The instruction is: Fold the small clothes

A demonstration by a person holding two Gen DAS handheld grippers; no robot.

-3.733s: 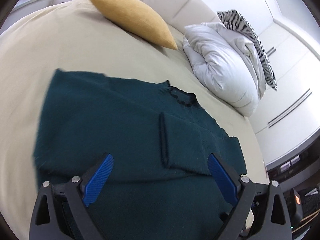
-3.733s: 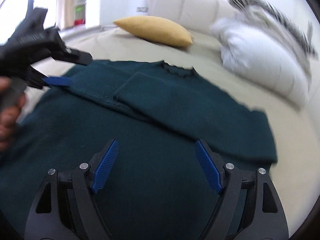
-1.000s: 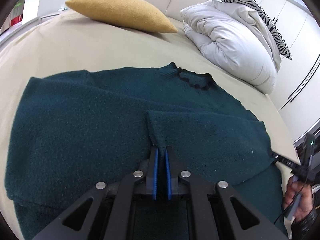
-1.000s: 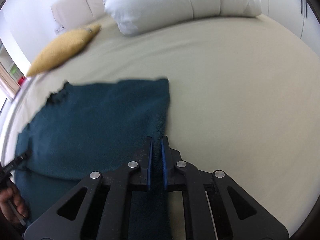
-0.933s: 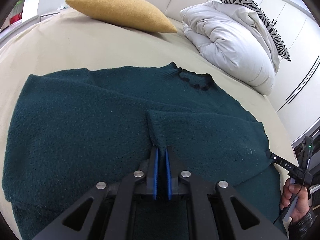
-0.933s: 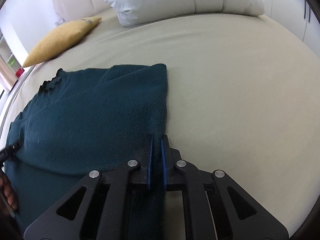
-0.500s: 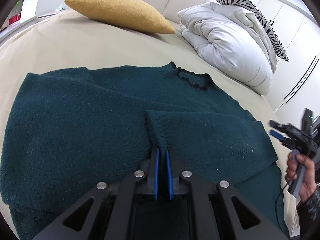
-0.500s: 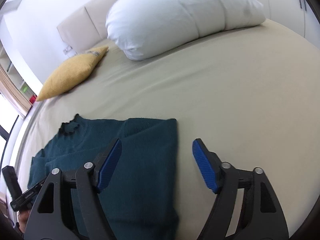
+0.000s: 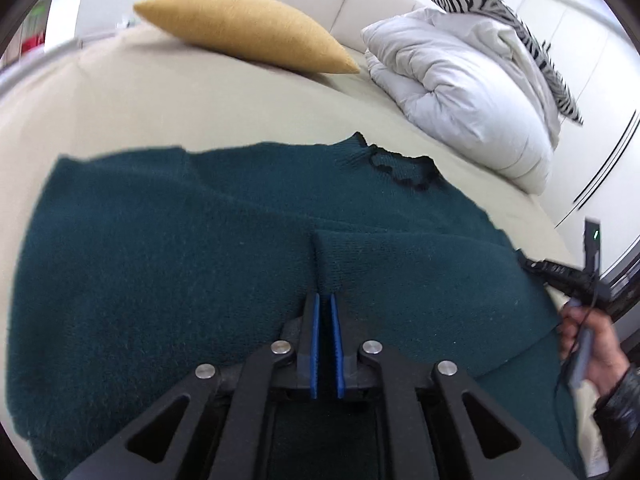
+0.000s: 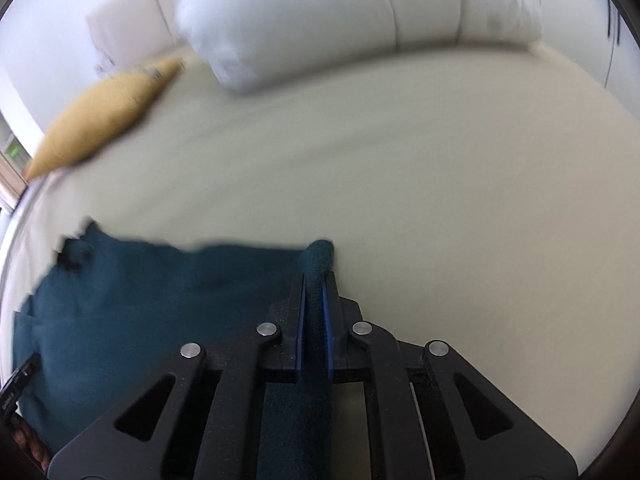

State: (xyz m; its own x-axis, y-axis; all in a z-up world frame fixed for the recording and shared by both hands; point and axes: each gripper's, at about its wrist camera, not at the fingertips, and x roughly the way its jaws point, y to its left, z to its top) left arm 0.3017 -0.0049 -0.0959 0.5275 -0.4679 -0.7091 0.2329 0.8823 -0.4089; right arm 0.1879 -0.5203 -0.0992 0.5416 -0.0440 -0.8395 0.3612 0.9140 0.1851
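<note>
A dark teal knit sweater (image 9: 180,272) lies flat on the beige bed (image 9: 168,100), neck with a frilled collar (image 9: 404,168) at the far side. One sleeve is folded across the body. My left gripper (image 9: 325,308) is shut on the cuff end of that folded sleeve. My right gripper (image 10: 315,280) is shut on the sweater's right edge (image 10: 318,264), which bunches up between the blue pads. The sweater (image 10: 140,300) spreads to the left in the right wrist view. The right gripper also shows in the left wrist view (image 9: 560,276), at the sweater's right edge.
A mustard cushion (image 9: 248,36) lies at the head of the bed. A white duvet (image 9: 460,92) with a zebra-print pillow (image 9: 500,12) sits at the far right. Bare beige sheet (image 10: 460,200) stretches right of the sweater. White wardrobe doors (image 9: 592,92) stand beyond.
My right gripper let go of the sweater's edge, opened, then came back down and shut on the edge further up. My left gripper has stayed shut on the sleeve.
</note>
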